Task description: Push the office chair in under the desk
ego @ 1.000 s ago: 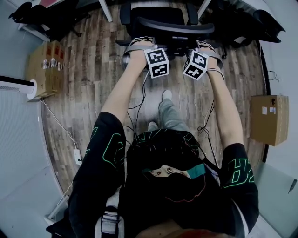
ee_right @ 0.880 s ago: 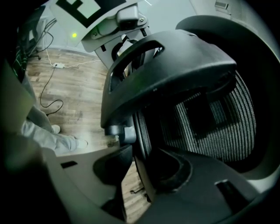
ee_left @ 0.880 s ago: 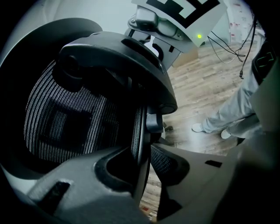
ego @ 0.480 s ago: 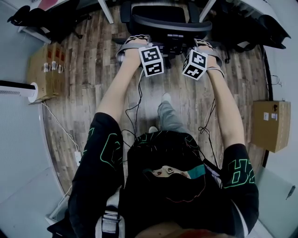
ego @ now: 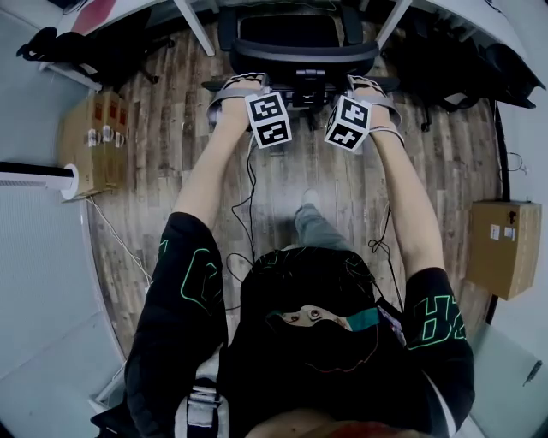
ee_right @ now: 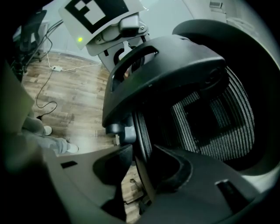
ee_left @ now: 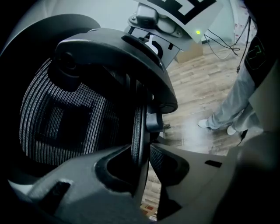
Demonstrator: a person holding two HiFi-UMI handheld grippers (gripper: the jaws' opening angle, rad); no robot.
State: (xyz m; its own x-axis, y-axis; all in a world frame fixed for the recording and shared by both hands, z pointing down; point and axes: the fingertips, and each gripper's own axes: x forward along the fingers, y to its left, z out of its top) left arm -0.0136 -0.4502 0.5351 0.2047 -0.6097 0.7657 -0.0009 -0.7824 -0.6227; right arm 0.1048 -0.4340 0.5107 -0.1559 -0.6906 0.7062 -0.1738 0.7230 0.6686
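STEP: mid-push, by my read; chair (ego: 300, 53) sits between the desk (ego: 194, 26) legs, seat partly under, backrest outside | LEFT: left gripper (ee_left: 144, 153) jaws clamp backrest's left rim, set fairly wide | RIGHT: right gripper (ee_right: 142, 151) clamps right rim likewise | NEXT: likely an even forward shove on both rims, chair kept straight, then release.

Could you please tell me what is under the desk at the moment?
The seat of the office chair sits between the legs of the desk; its backrest is outside. Anything deeper is covered by the tabletop.
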